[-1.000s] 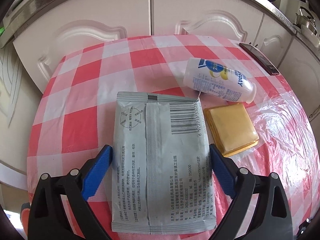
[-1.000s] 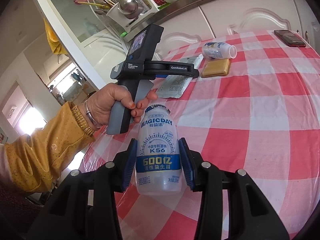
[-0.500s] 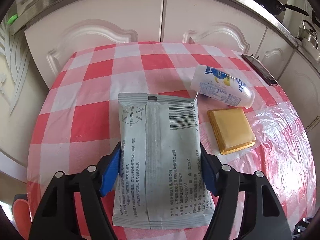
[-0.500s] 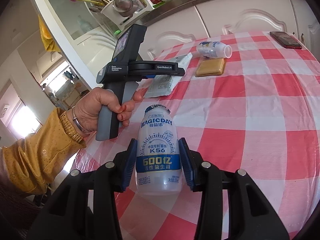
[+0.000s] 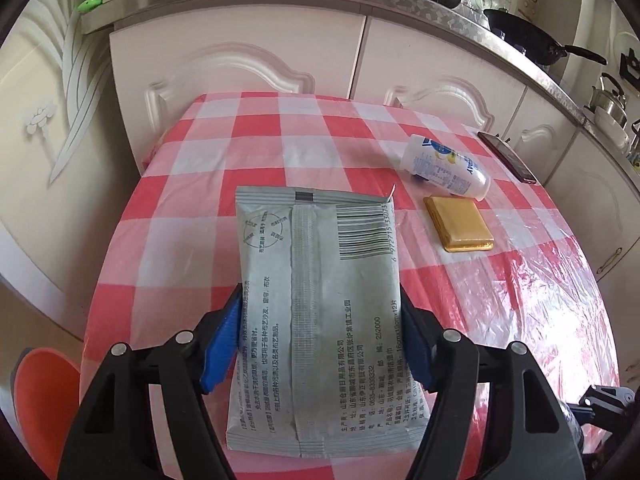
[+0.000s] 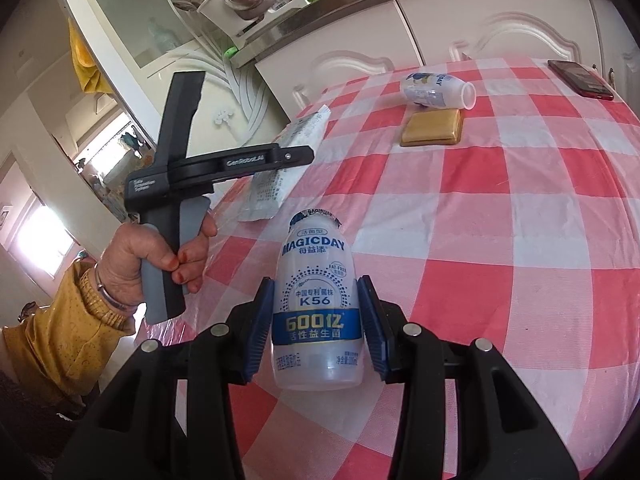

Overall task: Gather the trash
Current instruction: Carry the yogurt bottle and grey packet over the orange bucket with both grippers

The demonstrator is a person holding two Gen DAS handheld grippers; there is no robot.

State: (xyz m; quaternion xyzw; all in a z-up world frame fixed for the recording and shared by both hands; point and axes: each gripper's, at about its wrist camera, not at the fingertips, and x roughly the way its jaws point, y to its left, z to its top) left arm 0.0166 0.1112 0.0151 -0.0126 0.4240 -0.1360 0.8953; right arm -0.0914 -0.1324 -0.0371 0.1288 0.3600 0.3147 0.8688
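My left gripper (image 5: 320, 300) is shut on a grey printed packet (image 5: 312, 248), its blue pads pressing both long edges, and holds it over the left part of the red-and-white checked table (image 5: 280, 152). The right wrist view shows that packet (image 6: 266, 196) tilted in the left gripper (image 6: 288, 156), which a hand in a yellow sleeve holds. My right gripper (image 6: 316, 284) is shut on a white yoghurt-drink bottle (image 6: 316, 308), upright between its pads. A second white bottle (image 5: 448, 168) lies on its side at the far right, beside a flat gold packet (image 5: 458, 226).
A dark phone (image 5: 506, 156) lies near the table's far right edge. White cabinets (image 5: 240, 60) and a worktop with pans stand behind the table. Something orange (image 5: 40, 400) sits low at the left, beyond the table edge.
The left jaws closed onto the grey packet, then drew back with it, so the table and cabinets look farther away. The right gripper kept still with its bottle.
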